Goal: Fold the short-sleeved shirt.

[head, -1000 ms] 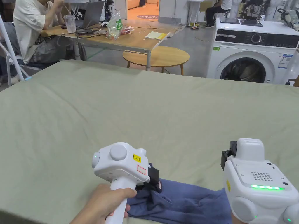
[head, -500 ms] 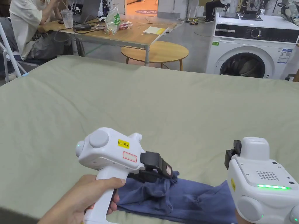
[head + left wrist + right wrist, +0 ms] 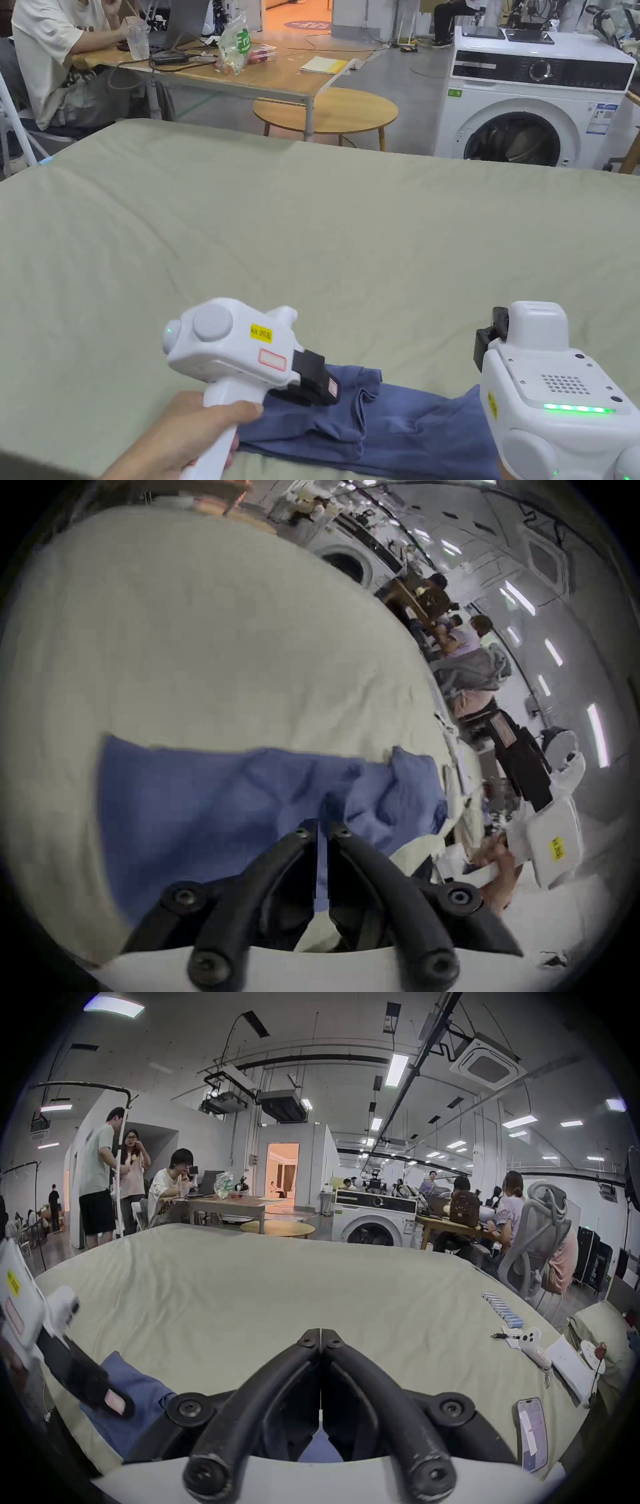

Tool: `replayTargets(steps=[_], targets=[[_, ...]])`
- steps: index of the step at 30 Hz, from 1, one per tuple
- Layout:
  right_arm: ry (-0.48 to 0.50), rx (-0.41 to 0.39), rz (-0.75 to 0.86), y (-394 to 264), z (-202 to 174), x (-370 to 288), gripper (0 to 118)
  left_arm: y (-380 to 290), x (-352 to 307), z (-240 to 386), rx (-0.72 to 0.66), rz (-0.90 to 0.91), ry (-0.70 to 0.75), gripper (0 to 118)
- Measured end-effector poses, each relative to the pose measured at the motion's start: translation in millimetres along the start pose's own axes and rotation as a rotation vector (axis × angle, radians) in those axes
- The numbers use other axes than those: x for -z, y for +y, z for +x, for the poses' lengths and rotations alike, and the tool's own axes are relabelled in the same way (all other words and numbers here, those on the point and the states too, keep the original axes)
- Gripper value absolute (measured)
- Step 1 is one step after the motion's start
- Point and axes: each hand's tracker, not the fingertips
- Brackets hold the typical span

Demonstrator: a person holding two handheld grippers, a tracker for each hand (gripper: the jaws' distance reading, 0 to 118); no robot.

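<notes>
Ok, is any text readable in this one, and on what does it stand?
None can be read with confidence.
Yellow sticker on the left gripper: too small.
Print on the green bag: creased, only partly visible.
Stickers on the washing machine: too small.
Phone screen: blurred.

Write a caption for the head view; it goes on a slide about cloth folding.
Two handheld grippers, left gripper and right gripper, at a blue shirt on a green sheet.
</notes>
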Motion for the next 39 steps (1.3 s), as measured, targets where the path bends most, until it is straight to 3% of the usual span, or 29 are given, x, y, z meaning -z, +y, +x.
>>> replayTargets(steps=[3,7,12,20,24,25,28,29,35,39], targets=[[-0.002,0.012,-0.01,-1,2,0,0,-9,31,-1,-0.01,-0.039,-0.066,1],[0.002,0.017,-0.011,-1,3,-2,0,-22,66,-1,-0.015,-0.072,-0.019,0],[0.006,0.01,-0.004,1,3,-6,0,-28,68,-6,-0.038,-0.034,-0.046,0],[0.009,0.01,0.014,3,2,-6,0,-21,2,-3,-0.009,0.08,-0.148,0],[0.014,0.019,0.018,6,1,-3,0,-14,-53,-32,-0.035,0.146,-0.087,0],[0.015,0.021,0.019,7,0,-2,0,-13,-63,-43,-0.043,0.138,-0.059,2],[0.02,0.024,0.021,9,-3,-1,0,-14,-82,-76,-0.088,0.148,-0.029,57],[0.021,0.025,0.021,9,-4,0,0,-15,-85,-86,-0.11,0.16,-0.013,65],[0.035,0.031,0.021,9,-10,-2,0,-27,-58,-139,-0.254,0.115,-0.12,65],[0.033,0.031,0.022,9,-9,-4,0,-35,-35,-151,-0.279,0.119,-0.377,61]])
